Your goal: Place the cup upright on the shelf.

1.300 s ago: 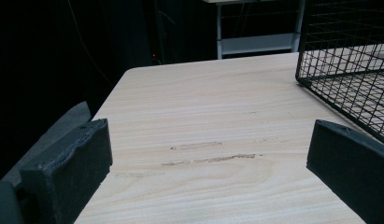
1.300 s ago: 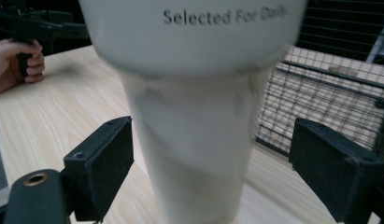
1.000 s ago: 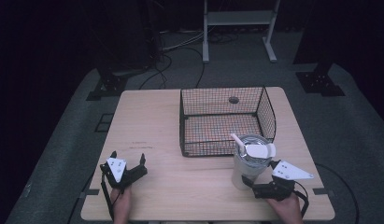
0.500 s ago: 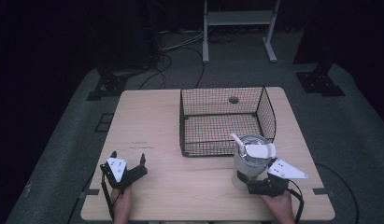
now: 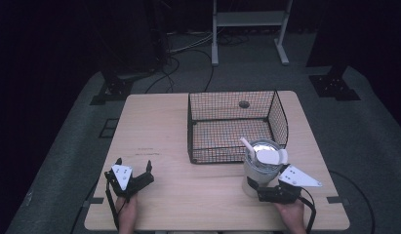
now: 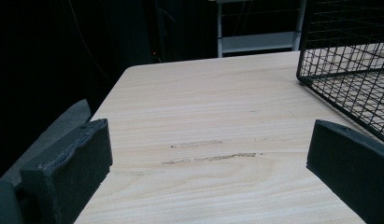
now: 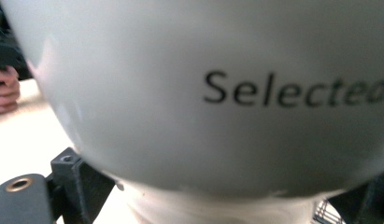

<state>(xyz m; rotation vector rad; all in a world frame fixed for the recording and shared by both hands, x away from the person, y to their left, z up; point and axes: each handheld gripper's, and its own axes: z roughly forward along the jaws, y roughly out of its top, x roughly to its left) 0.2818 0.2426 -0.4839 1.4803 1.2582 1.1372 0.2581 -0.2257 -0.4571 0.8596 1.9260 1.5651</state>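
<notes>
Nearest, at the front right of the wooden table point(image 5: 208, 195): right gripper point(image 5: 256, 187) pressed low against a white lidded cup point(image 5: 263, 165), its 2 black jaws flanking the cup's base in the right gripper view, where the curved wall point(image 7: 194, 93) sits hard up against the lens with the printed word "Selected" across it. Probably clamped on the cup, though actual contact of the pads can't be made out in either view. Standing upright just in front of the wire basket point(image 5: 237, 126), close to its near right corner, with a white stick or straw point(image 5: 248, 145) poking out of the shiny top and a white tab folded over it. Smooth, glossy, rounded wall (slippery by the look of it) and likely thin plastic or paper, so liable to buckle under a hard squeeze; contents hidden, so weight impossible to judge, and a spill possible if tipped. Best taken low on the body, below the widest bulge, squarely across the diameter and kept vertical. Front left: left gripper point(image 5: 134, 168) idle on bare table, jaws spread wide with nothing between them in the left gripper view. Farther back, inside the basket, 1 small dark round object point(image 5: 244, 104) near the far wall.
</notes>
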